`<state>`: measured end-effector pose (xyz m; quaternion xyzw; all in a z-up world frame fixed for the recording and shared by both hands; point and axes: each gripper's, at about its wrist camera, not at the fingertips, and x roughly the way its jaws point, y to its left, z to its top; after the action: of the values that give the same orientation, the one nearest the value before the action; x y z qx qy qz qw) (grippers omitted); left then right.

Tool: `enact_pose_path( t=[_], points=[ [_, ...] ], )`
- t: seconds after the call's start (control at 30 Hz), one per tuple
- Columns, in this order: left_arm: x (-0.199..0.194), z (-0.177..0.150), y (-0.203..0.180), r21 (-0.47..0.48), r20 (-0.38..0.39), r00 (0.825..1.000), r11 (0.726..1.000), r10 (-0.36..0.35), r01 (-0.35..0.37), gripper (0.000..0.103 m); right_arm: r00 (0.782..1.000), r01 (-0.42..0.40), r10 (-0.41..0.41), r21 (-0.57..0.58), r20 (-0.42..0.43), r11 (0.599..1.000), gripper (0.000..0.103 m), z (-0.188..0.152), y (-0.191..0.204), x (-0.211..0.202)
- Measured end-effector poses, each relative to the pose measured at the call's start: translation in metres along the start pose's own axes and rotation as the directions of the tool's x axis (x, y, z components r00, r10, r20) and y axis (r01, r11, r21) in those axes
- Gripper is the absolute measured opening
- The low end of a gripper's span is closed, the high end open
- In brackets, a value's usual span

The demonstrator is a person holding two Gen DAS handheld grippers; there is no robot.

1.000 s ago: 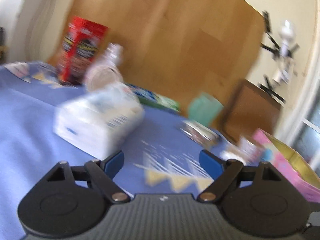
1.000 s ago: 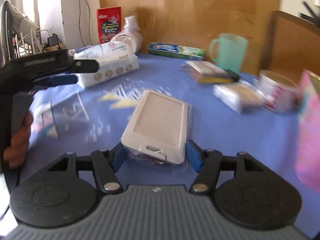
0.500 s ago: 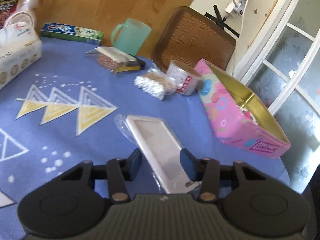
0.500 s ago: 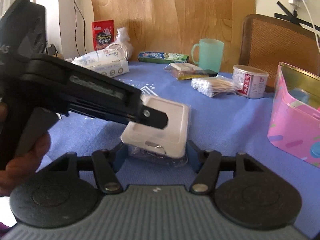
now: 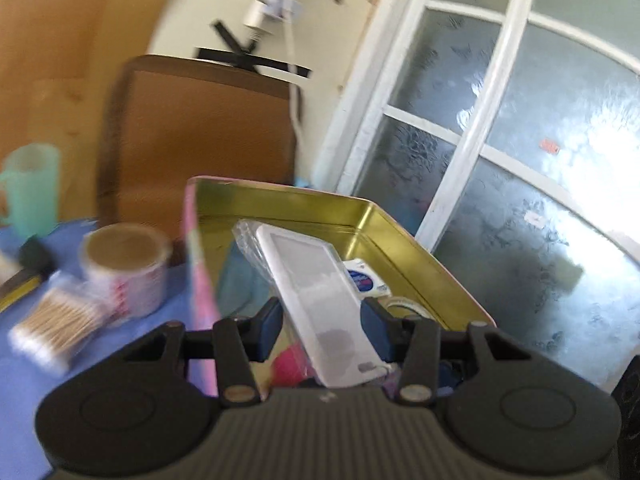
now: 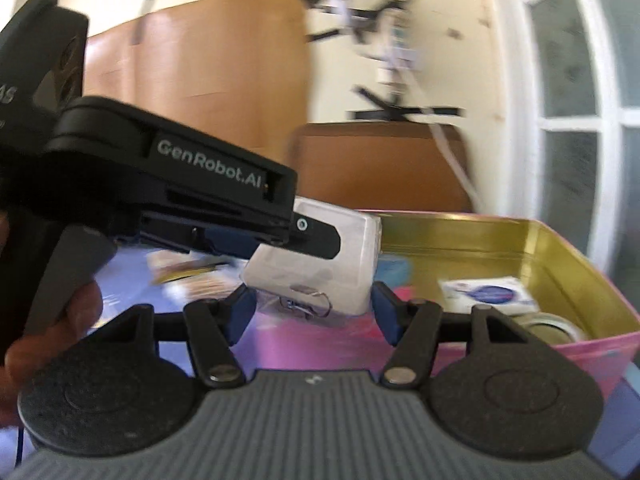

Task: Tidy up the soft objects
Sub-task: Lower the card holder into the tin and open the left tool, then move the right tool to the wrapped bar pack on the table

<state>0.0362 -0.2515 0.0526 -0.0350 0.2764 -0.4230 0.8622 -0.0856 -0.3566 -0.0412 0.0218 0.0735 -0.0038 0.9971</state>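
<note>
gripping white pouch (image 5: 316, 300) over pink tin (image 5: 404, 240), left gripper (image 5: 322, 326); keyring visible only rightward

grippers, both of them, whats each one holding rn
left gripper: shut on the white pouch, over the pink tin.
right gripper: cannot tell; pouch sits between its jaws.

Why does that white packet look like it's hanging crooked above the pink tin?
The white packet isn't lying anywhere yet. It hangs tilted over the open pink tin, with the jaws of the left gripper on either side of it. The right gripper brackets it too. Nothing looks spilled or damaged.
</note>
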Motion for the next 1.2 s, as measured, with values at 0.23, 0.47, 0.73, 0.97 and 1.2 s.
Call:
enact_pose_path(
  t=[0.23, 0.47, 0.73, 0.97, 1.2],
  points=[
    [0.038, 0.0, -0.012, 0.056, -0.013, 0.996, 0.994, 0.092, -0.092, 0.07, 0.972, 0.229, -0.226, 0.047, -0.058, 0.972, 0.069, 0.003, -0.047, 0.059],
    [-0.008, -0.019, 0.006, 0.065, 0.044, 0.993, 0.991, 0.111, -0.113, 0.074, 0.981, 0.193, -0.191, 0.112, -0.026, 0.975, 0.074, -0.008, -0.045, 0.04],
    [-0.057, -0.042, 0.018, 0.054, 0.078, 0.985, 0.986, 0.152, -0.156, 0.076, 0.983, 0.169, -0.174, 0.099, 0.053, 0.981, 0.074, -0.011, -0.005, 0.008],
    [-0.093, -0.066, 0.069, -0.02, 0.069, 0.955, 0.958, 0.287, -0.286, 0.078, 0.995, 0.086, -0.089, 0.05, 0.049, 0.995, 0.073, -0.018, 0.034, 0.001],
    [-0.13, -0.084, 0.147, -0.12, 0.048, 0.86, 0.857, 0.508, -0.5, 0.078, 0.994, -0.1, 0.098, -0.029, -0.051, 0.995, 0.073, -0.011, 0.079, 0.022]
  ],
)
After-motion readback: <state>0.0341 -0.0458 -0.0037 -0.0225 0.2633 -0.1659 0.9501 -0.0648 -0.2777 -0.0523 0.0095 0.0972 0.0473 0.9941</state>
